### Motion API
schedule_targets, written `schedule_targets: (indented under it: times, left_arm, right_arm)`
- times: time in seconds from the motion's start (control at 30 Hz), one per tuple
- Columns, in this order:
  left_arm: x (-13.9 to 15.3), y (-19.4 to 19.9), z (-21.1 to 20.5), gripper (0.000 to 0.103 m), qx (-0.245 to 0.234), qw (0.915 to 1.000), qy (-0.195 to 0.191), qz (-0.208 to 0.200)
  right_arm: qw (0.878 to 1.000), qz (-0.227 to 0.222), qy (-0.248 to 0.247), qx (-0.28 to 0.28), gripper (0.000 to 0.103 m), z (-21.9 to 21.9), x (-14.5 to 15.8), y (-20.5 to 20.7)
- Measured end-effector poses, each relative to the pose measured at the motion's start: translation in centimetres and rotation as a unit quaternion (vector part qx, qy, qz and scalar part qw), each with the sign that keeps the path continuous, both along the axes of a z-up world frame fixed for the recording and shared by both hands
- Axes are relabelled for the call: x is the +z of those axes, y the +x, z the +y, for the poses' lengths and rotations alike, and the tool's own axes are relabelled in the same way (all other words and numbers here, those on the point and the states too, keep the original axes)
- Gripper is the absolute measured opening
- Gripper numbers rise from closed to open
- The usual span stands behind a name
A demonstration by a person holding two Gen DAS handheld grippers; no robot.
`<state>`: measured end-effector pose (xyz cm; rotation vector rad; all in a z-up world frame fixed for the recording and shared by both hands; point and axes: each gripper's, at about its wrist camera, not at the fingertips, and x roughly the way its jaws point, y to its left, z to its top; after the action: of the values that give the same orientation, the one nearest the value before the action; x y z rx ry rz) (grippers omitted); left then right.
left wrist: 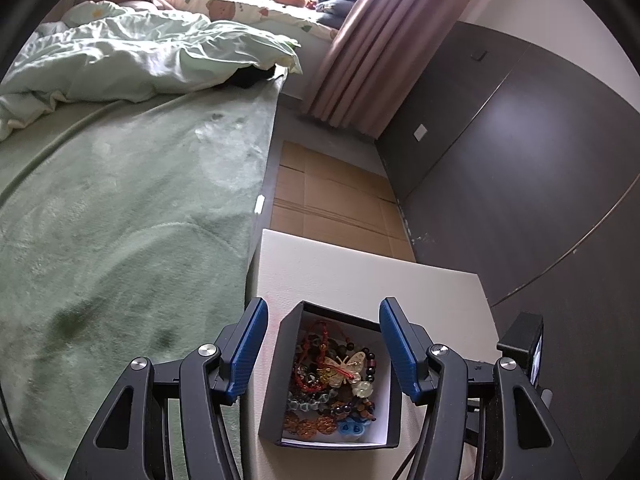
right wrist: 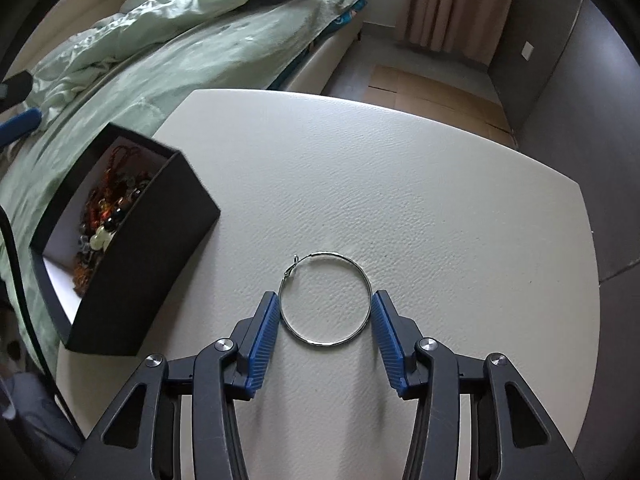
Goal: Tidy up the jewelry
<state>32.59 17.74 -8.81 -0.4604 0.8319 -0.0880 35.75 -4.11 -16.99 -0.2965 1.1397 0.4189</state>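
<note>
Right wrist view: right tongs (right wrist: pixel 325 312) spread wide, holding nothing, low over the white textured desk (right wrist: pixel 400 184). Blue ribbed pads (right wrist: pixel 262 344) stand either side of a thin silver hoop earring (right wrist: pixel 362 280); the hoop lies flat on the desk between them, its clasp at far left. Left pad tip just beside the hoop's left edge, right pad tip just beside its right edge; contact cannot be told.

Black jewelry box (right wrist: pixel 160 240), open-topped, white-lined, stands on the desk to the left of the hoop, near the desk's left edge. Contents: mixed beads (right wrist: pixel 102 216), red cord, amber and pale green pieces, heaped together.

Left wrist view: left tongs (left wrist: pixel 323 332) also spread wide, empty, one pad on each side of the same box (left wrist: pixel 280 368), apart from its walls. Inside the box, a butterfly-shaped ornament (left wrist: pixel 348 366) lies on top of the beads, with orange discs and a blue piece at the near end.

Surroundings: bed with green blanket (left wrist: pixel 120 220) to the left of the desk; rumpled pale duvet (left wrist: pixel 140 60) at the far end; pink curtain (left wrist: pixel 368 48) far right; flattened cardboard (left wrist: pixel 332 204) on the floor beyond the desk; dark wardrobe panels (left wrist: pixel 520 160) at right.
</note>
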Motion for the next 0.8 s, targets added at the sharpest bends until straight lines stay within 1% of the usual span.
schedule_targets:
  times: [0.13, 0.33, 0.5, 0.63, 0.8]
  left_arm:
    - [0.2, -0.1, 0.2, 0.059, 0.004, 1.0000, -0.002, -0.005]
    - [0.1, -0.2, 0.7, 0.059, 0.010, 0.9999, -0.006, -0.004]
    - [0.1, -0.4, 0.8, 0.059, 0.012, 0.9999, -0.006, -0.005]
    - [0.1, -0.4, 1.2, 0.059, 0.017, 0.9998, -0.007, -0.003]
    - [0.1, -0.6, 1.7, 0.059, 0.024, 0.9996, -0.011, -0.004]
  right_arm:
    - [1.000, 0.002, 0.022, 0.001, 0.048, 0.2, 0.7, -0.8]
    - [0.998, -0.020, 0.065, 0.005, 0.048, 0.8, 3.4, -1.8]
    - [0.993, -0.042, 0.113, 0.016, 0.048, 2.0, 5.8, -2.9]
    - [0.989, -0.049, 0.139, 0.029, 0.048, 3.3, 6.5, -3.2]
    - [0.985, -0.049, 0.158, 0.049, 0.048, 5.3, 6.7, -3.4]
